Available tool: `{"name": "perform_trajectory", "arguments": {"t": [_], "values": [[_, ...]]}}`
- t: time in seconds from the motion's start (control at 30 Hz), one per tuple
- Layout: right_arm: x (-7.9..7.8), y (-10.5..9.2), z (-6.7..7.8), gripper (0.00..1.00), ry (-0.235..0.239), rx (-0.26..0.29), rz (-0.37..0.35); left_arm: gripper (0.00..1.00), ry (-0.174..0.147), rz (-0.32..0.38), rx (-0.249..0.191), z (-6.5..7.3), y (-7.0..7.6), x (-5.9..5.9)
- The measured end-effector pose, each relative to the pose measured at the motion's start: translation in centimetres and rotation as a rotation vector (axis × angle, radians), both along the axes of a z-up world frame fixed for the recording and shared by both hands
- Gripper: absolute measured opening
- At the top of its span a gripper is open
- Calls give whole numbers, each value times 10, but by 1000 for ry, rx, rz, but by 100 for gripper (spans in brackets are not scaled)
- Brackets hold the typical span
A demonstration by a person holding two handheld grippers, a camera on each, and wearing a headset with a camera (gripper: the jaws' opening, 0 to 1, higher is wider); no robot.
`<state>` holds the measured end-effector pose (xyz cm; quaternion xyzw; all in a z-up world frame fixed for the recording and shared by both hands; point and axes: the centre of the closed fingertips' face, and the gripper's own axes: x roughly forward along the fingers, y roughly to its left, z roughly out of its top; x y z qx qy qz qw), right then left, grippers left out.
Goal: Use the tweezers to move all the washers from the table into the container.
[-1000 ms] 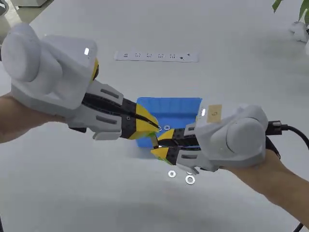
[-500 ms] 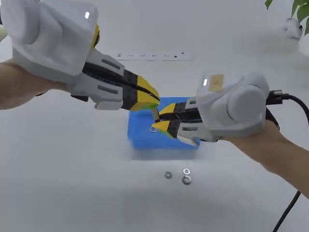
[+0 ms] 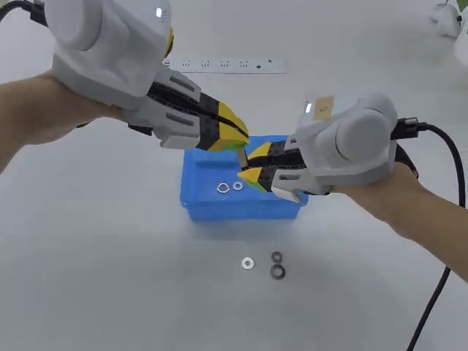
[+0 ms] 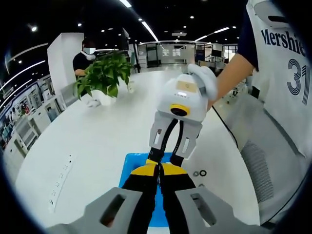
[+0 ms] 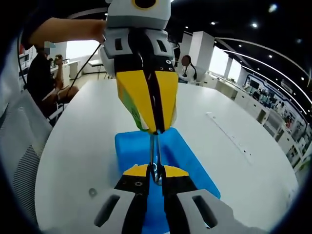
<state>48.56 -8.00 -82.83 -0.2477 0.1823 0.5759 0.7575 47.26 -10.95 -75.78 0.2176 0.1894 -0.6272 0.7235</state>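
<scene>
**Both claws on the tweezers, over the blue container**

Nearest to me, three loose washers [image 3: 248, 262] lie on the white table [image 3: 102, 285], below my right claw [image 3: 248, 167] and on my side of it. One is pale and sits a little apart. The other two are darker and almost touch each other.

Just past them stands the blue container [image 3: 197, 208], directly under the tips of both claws. Two washers in the container [image 3: 223, 188] lie side by side on its floor, close to the wall nearest me and just off the tips of my right claw.

Above the container my claws meet nose to nose. My left claw [image 3: 240, 139] comes in higher, and its yellow jaws are pressed together on the upper end of the tweezers [image 5: 156, 146]. The tweezers run from there straight into my right claw, whose jaws are drawn in on their two thin arms. The tweezer points sit between those jaws, and I cannot tell whether they hold anything.

A black cable [image 3: 439, 146] trails from the back of my right claw. Beyond both claws and well apart from the container, a white power strip [image 3: 219, 65] lies flat on the table. Farther still, past my right claw in the left gripper view, a potted plant [image 4: 105, 73] stands near the table's far edge.
</scene>
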Motion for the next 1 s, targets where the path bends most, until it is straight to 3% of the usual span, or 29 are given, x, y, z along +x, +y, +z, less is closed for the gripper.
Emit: {"name": "perform_trajectory", "arguments": {"t": [0.17, 0.33, 0.47, 0.7, 1.0], "values": [[2, -5, -16, 10, 31, -29, -14, 6, 29, 5, -8, -14, -2, 4], [3, -8, -17, 11, 47, -30, -32, 6, 35, 5, -14, -15, -3, 4], [1, -8, -16, 11, 33, -40, -29, 6, 35, -3, -13, -14, -4, 3], [-2, -8, -8, 11, 13, -34, -18, 5, 16, -10, -7, -5, -3, -3], [-10, -6, 14, 11, -26, -8, -12, 5, -29, -13, 6, 18, -3, -16]]}}
